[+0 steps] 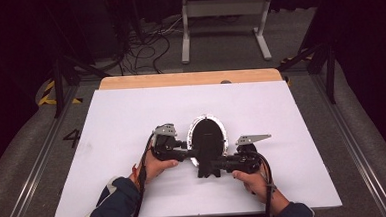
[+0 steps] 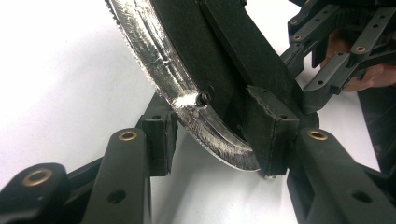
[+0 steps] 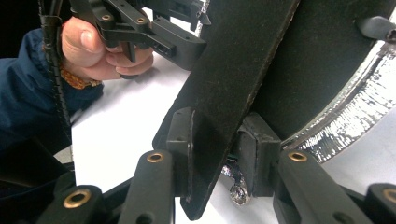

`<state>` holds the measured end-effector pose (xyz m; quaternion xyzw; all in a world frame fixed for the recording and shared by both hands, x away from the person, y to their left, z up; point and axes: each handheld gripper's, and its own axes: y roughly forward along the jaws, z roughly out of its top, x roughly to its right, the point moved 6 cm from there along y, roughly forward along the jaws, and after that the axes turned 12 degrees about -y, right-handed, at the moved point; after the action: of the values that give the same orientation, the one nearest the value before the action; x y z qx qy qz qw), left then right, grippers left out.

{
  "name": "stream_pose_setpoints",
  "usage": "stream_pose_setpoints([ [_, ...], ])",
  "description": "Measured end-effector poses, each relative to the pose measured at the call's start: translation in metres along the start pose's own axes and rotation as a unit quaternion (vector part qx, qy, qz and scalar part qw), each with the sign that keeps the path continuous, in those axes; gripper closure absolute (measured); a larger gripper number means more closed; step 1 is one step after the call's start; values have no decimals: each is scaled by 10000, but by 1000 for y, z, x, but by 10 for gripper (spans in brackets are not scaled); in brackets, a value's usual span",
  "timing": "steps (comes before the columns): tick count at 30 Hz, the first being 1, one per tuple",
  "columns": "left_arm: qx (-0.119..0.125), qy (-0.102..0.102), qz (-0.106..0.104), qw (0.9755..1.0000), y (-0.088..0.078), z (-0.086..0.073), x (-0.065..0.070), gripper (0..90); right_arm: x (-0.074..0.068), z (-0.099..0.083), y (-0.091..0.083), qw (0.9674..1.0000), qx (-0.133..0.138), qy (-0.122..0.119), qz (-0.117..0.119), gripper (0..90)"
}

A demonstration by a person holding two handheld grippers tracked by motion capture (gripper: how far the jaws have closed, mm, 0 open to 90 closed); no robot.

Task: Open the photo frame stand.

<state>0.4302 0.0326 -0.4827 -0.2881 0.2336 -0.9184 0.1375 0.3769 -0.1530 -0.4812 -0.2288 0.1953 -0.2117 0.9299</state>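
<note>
Both grippers were on the oval mirror point(image 1: 207, 138) mid-counter point(image 1: 131, 116): left gripper point(image 2: 212, 140) fingers straddling its silver rim, right gripper point(image 3: 217, 154) fingers clamped on its black stand strut point(image 3: 233, 79); looked like mid-handling, next probably a coordinated lift or tilt.

Bright overexposed table point(image 1: 131, 121), dark surroundings, soft focus

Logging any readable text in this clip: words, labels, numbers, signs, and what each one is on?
"4": a dark numeral on the grey floor left of the table.
Yellow and black hazard stripes on the floor farther back: a marking, no words.
No print shows on the oval framed object or on either gripper.
</note>
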Motion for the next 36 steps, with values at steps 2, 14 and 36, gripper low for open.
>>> stream_pose_setpoints([
  [2, 11, -25, 42, 10000, 0, 0, 1, 562, 0, 0, 0, 10000, 1, -13, -22, 687],
  [14, 155, 342, 407, 9985, -2, 4, 6, 557, -1, 3, -2, 10000, 69, -64, -7, 700],
  [36, 816, 1015, 1497, 9801, -14, 19, 7, 645, -10, 21, -6, 9991, 194, -365, -72, 709],
])
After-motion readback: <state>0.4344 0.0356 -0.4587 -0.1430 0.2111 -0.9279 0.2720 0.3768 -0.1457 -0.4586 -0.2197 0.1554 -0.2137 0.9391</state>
